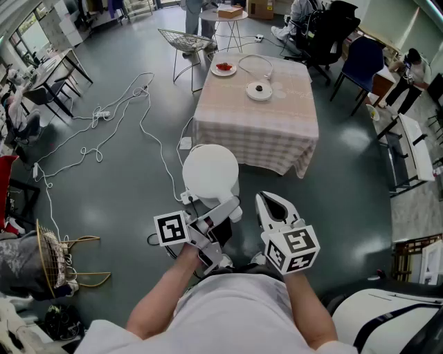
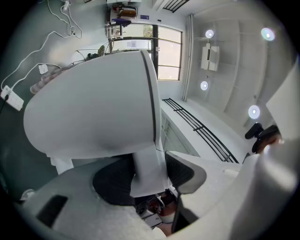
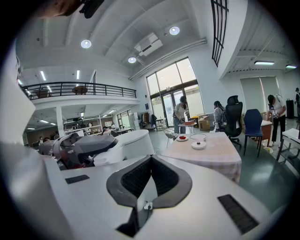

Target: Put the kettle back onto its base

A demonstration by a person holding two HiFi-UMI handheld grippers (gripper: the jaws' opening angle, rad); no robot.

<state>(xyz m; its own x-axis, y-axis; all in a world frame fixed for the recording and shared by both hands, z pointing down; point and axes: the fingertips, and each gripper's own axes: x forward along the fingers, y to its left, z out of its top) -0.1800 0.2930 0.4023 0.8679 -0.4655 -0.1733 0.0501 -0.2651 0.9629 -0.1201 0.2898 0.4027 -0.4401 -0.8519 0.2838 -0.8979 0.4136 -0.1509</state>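
My left gripper (image 1: pixel 223 209) is shut on the handle (image 2: pixel 148 171) of a white kettle (image 1: pixel 210 173), carried in the air over the floor in front of the table (image 1: pixel 256 135). In the left gripper view the kettle (image 2: pixel 93 108) fills the picture, its handle pinched between the dark pads. The round white base (image 1: pixel 259 90) with a dark centre sits on the table's far half, its cord looping behind it. The base (image 3: pixel 198 145) also shows in the right gripper view. My right gripper (image 1: pixel 271 202) is beside the kettle, shut and empty; the right gripper (image 3: pixel 150 161) points toward the table.
A plate (image 1: pixel 223 68) with something red lies left of the base. White cables (image 1: pixel 104 131) snake over the floor at left. A wire chair (image 1: pixel 185 41) and a small round table (image 1: pixel 230 15) stand behind; office chairs (image 1: pixel 325 34) at back right. A wire basket (image 1: pixel 59 259) sits lower left.
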